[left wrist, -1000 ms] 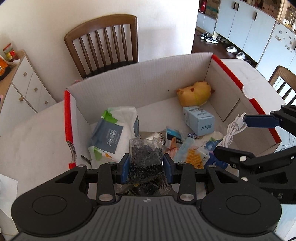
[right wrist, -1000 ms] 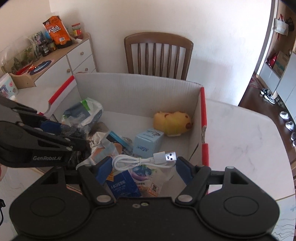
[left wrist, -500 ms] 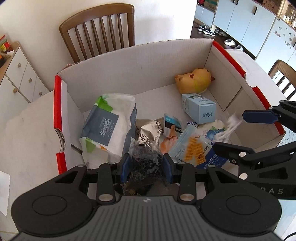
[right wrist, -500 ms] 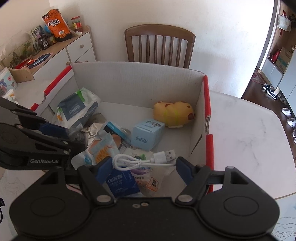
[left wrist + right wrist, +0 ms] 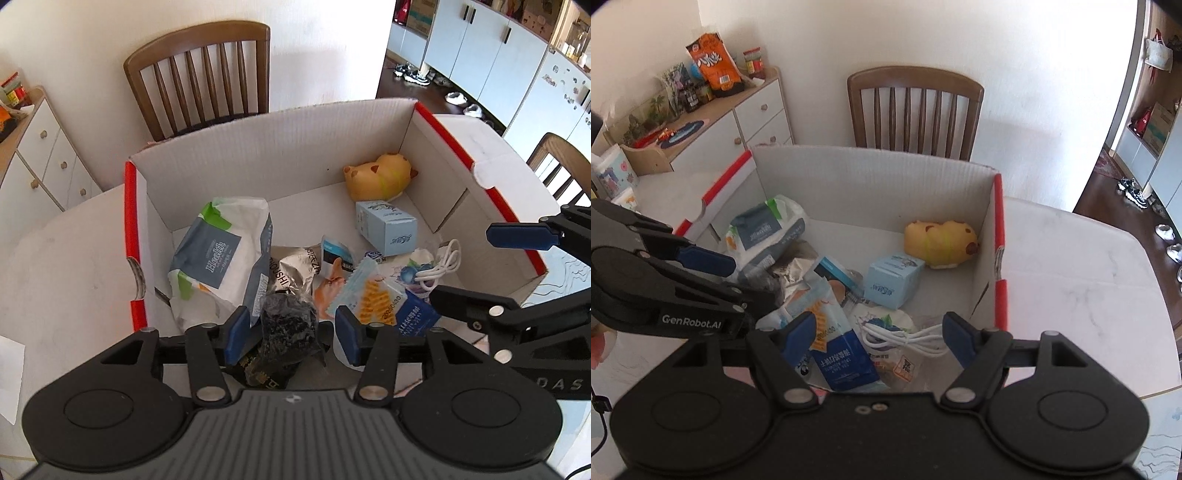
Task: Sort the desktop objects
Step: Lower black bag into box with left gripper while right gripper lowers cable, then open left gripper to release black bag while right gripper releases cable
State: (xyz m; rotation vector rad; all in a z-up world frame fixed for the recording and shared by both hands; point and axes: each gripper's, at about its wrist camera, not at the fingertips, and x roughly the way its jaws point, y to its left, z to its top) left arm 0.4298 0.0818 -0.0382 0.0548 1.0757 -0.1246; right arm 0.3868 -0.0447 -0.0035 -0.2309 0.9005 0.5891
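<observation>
Beside the dark packet (image 5: 286, 332), wipes pack (image 5: 221, 258), snack bags (image 5: 369, 295).

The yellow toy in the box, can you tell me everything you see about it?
The yellow toy looks soft and squishy, like a plump little animal lying on its side. It has small brown marks and a faint greenish band round its middle. It lies on the floor of the cardboard box, in the far right corner, just behind the light blue carton. Neither gripper touches it.

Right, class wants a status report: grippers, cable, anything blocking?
Left gripper open over dark packet. Right gripper open. White cable in box. Nothing blocking.
</observation>
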